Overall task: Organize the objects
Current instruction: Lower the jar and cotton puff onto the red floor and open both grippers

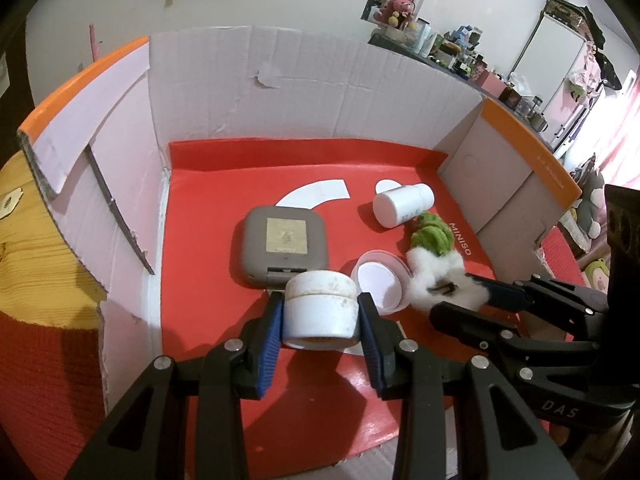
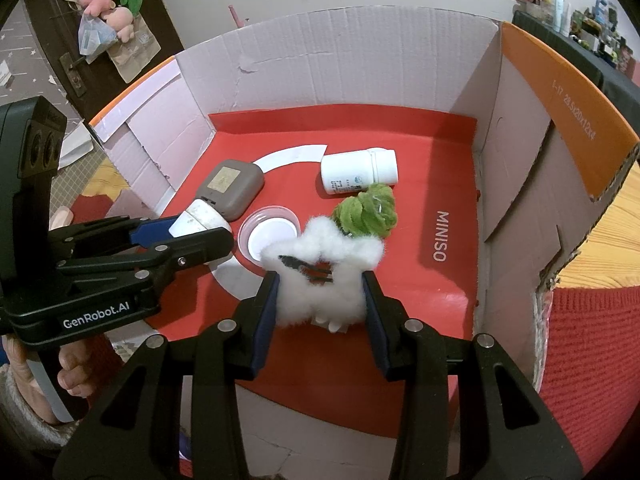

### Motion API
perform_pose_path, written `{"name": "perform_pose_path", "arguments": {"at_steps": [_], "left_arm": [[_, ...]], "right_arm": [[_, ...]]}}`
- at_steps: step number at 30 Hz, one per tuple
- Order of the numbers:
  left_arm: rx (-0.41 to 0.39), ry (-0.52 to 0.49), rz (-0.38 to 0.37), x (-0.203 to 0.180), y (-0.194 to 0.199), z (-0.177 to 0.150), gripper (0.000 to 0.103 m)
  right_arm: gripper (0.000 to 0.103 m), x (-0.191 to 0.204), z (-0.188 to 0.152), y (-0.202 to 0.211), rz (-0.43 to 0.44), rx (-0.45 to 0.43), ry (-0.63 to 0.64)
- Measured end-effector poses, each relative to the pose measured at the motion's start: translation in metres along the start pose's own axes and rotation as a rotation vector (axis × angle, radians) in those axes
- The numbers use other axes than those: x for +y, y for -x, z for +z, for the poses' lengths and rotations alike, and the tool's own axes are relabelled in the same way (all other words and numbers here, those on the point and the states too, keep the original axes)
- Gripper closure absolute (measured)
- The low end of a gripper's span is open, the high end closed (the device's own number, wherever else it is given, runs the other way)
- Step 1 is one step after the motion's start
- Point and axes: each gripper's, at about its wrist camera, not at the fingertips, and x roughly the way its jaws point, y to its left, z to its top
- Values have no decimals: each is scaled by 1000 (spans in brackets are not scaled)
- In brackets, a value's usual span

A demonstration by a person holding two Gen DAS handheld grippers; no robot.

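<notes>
Left gripper (image 1: 320,312): it is closing its blue pads on a small white jar (image 1: 320,306), one pad on each flank, jar upright and looking lifted a touch above the red floor, though I cannot tell for sure.
Right gripper (image 2: 320,296): it is pinching a white fluffy hair clip (image 2: 324,268), jaws about half shut around the fluff, the dark clip teeth showing in the middle.
Just beyond the left gripper: a pale pink lid (image 1: 380,280) is lying open side up, just right of the jar and touching the fluff's edge in this view; a grey square case (image 1: 282,244) is sitting flat right behind the jar.
Just beyond the right gripper: a green scrunchie (image 2: 366,210) is resting against the far side of the clip.
Farther ahead: a white bottle (image 2: 358,172) is lying on its side past the scrunchie.
Surround: the cardboard box (image 1: 312,80) is walling it all in, its red liner (image 2: 400,320) covering the floor.
Progress: judging from this, we are early to midway; two items are in hand at once, and nothing looks sorted yet.
Left to do: jar likely needs its lid; case, bottle and scrunchie are waiting untouched, scattered loosely.
</notes>
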Motion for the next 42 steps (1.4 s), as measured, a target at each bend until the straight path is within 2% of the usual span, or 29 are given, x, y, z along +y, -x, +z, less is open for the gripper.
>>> {"name": "perform_pose_path", "arguments": {"at_steps": [12, 14, 17, 21, 25, 31, 42], "left_arm": [[-3, 2, 16, 2, 1, -1, 64], [-4, 6, 18, 3, 1, -1, 64], [-9, 9, 22, 3, 3, -3, 55], [-10, 5, 25, 3, 6, -5, 52], [-13, 5, 25, 1, 9, -7, 52], [-21, 5, 26, -1, 13, -10, 50], [-36, 8, 29, -4, 22, -15, 49]], "right_arm": [[62, 1, -2, 4, 9, 2, -9], [58, 2, -2, 5, 13, -2, -8], [54, 3, -3, 7, 10, -8, -6], [54, 5, -3, 10, 9, -11, -6], [53, 7, -4, 12, 7, -15, -6], [44, 11, -7, 16, 9, -24, 2], [43, 15, -9, 22, 7, -34, 6]]}}
